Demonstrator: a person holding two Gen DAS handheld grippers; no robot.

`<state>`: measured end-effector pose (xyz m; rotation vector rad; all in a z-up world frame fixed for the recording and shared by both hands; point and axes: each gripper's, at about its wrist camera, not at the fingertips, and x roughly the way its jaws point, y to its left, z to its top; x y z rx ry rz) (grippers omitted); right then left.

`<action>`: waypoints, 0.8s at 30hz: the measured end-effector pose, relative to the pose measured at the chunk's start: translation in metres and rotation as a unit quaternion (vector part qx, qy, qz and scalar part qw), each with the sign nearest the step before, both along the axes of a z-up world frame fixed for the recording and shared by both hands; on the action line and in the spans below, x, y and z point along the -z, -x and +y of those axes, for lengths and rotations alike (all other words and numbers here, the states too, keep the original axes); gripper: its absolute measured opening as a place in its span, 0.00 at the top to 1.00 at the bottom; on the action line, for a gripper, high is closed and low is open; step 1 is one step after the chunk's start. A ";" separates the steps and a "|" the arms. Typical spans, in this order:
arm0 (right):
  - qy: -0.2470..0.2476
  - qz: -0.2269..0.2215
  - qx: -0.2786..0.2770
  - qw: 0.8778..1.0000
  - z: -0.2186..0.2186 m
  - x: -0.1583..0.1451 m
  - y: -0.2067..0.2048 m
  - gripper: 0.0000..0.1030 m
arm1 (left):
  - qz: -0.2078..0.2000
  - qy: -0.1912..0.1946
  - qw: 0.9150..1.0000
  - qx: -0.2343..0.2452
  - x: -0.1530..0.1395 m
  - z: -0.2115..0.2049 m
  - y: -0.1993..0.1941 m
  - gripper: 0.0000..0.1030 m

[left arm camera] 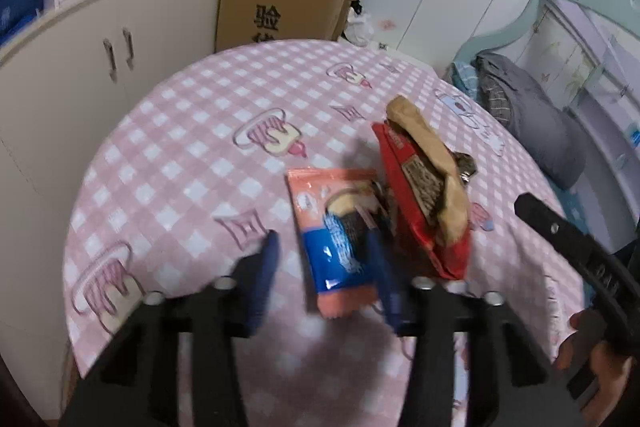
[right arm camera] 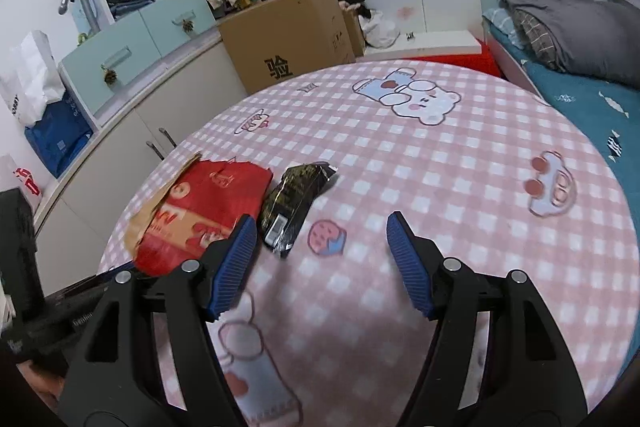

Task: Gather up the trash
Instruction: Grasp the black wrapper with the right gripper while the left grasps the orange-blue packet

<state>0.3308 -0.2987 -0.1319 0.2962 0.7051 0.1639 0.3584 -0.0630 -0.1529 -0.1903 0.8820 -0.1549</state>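
In the left wrist view, an orange and blue snack wrapper [left arm camera: 336, 239] lies on the pink checked tablecloth [left arm camera: 192, 147]. A red bag [left arm camera: 420, 203] with a tan paper piece [left arm camera: 432, 163] on it lies just to its right. My left gripper [left arm camera: 324, 259] is open, its fingers either side of the orange wrapper's near end. In the right wrist view, my right gripper [right arm camera: 320, 243] is open and empty above the cloth. A black wrapper [right arm camera: 292, 207] lies just ahead of its left finger [right arm camera: 236, 259], beside the red bag [right arm camera: 200, 215].
A cardboard box [right arm camera: 292, 39] stands beyond the table, with white cabinets [left arm camera: 80, 67] to the left and a bed with a grey blanket [right arm camera: 572, 27] to the right. The right gripper's black body [left arm camera: 580, 263] shows at the left view's right edge.
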 end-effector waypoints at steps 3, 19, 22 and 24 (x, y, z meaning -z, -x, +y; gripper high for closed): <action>0.010 0.016 -0.002 1.000 0.006 0.002 -0.017 0.35 | -0.004 -0.038 0.999 0.003 0.001 -0.004 -0.004 0.94; 0.036 0.062 -0.035 0.997 0.030 0.015 -0.067 0.77 | -0.016 -0.005 0.999 -0.036 -0.002 0.049 -0.003 1.00; 0.044 0.049 -0.037 0.997 0.034 0.011 -0.062 0.90 | -0.023 -0.001 0.998 -0.052 -0.007 0.062 0.005 1.00; 0.051 0.039 -0.030 0.998 0.032 0.007 -0.056 0.94 | -0.026 0.005 0.998 -0.058 -0.010 0.071 0.010 1.00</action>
